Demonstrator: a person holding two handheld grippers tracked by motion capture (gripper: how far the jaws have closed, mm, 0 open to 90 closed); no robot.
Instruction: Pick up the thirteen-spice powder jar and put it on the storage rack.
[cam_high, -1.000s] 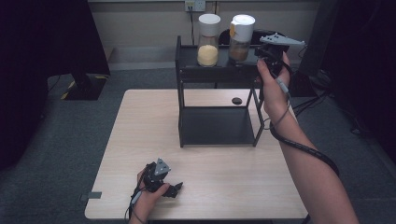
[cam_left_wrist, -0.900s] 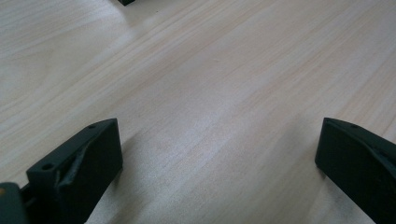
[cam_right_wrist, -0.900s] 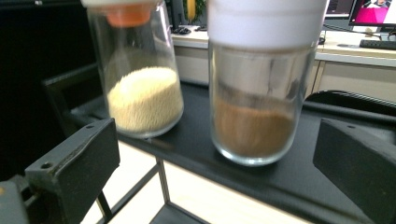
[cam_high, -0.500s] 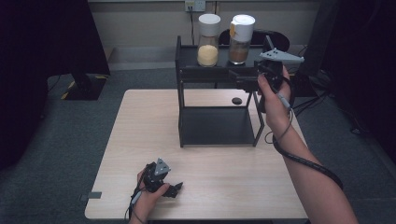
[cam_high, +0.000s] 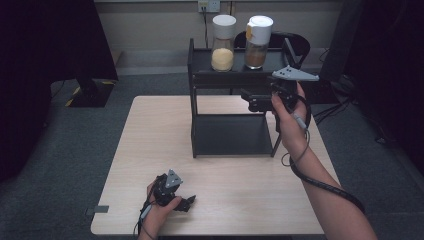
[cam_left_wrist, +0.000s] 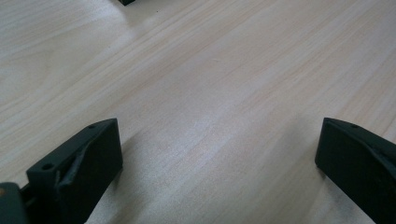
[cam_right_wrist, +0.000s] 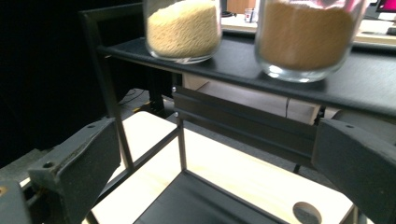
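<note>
From the high view, the black rack (cam_high: 232, 100) stands at the far half of the table (cam_high: 150, 145), and everything else sits relative to it. On its top shelf stand two jars, the jar of pale grain (cam_high: 223, 36) to the left and the jar of brown powder (cam_high: 258, 35) just beside it on the right; a small yellow label shows on the brown jar's lid, too small to read. The right gripper (cam_high: 252, 99) hangs at the rack's right front, just under the top shelf, lower than it was a second ago, when it was up level with the jars. The left gripper (cam_high: 187, 202) rests on the table well in front of the rack, unmoved. In the left gripper view, its jaws stand wide apart over bare wood with nothing between them. In the right gripper view, the jaws are likewise spread wide and empty, with the rack's shelf (cam_right_wrist: 299, 70) above them, the pale grain jar (cam_right_wrist: 183, 28) upper left and the brown powder jar (cam_right_wrist: 306, 37) upper right, both untouched.
</note>
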